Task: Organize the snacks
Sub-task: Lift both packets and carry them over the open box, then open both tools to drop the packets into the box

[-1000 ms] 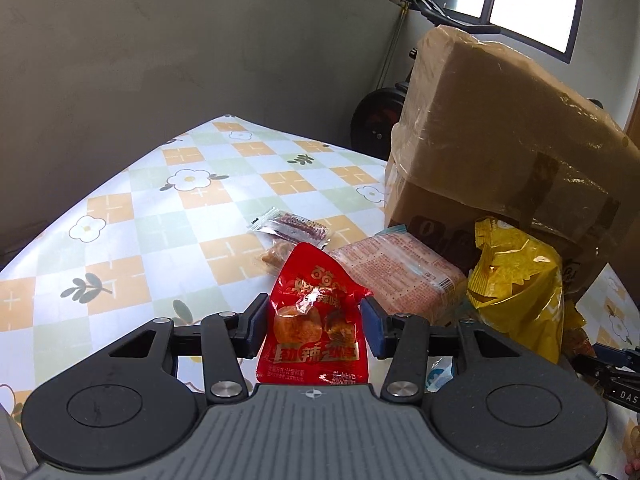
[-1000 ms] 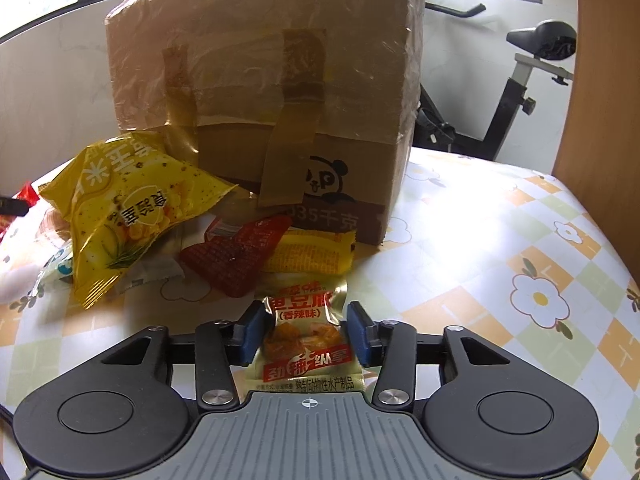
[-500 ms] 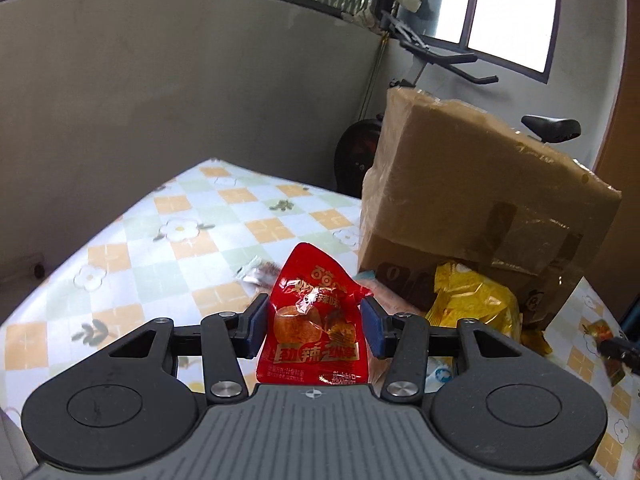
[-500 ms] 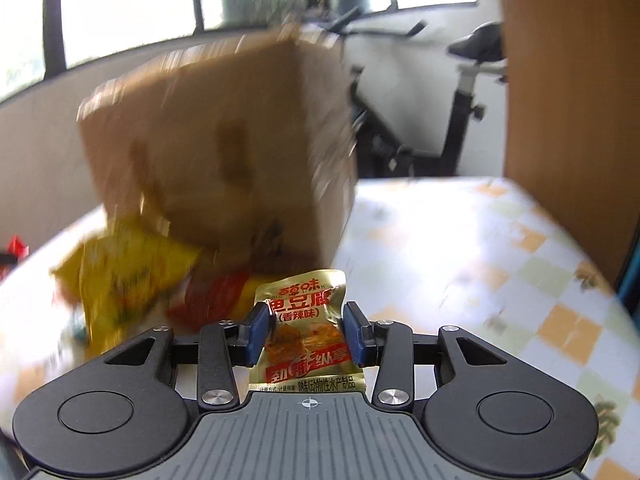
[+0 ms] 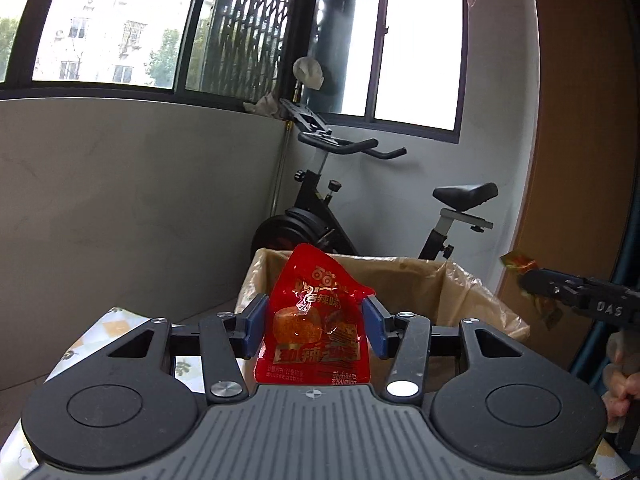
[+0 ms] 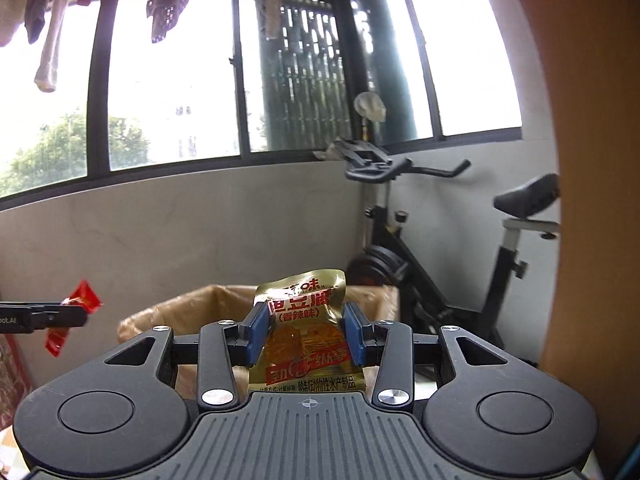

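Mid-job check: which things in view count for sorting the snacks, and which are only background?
Job:
- red snack packet, in the left gripper
- gold snack packet, in the right gripper
- open cardboard box ahead of both

Background:
- exercise bike
- hanging laundry
- patterned tablecloth

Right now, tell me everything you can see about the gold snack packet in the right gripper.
The gold snack packet is a small, shiny foil pouch, crinkled, with red Chinese lettering and a picture of orange-brown pieces. It stands upright, sealed, pinched at both side edges by the right gripper, its blue pads pressing in. It hangs in the air before the open cardboard box, touching nothing else.
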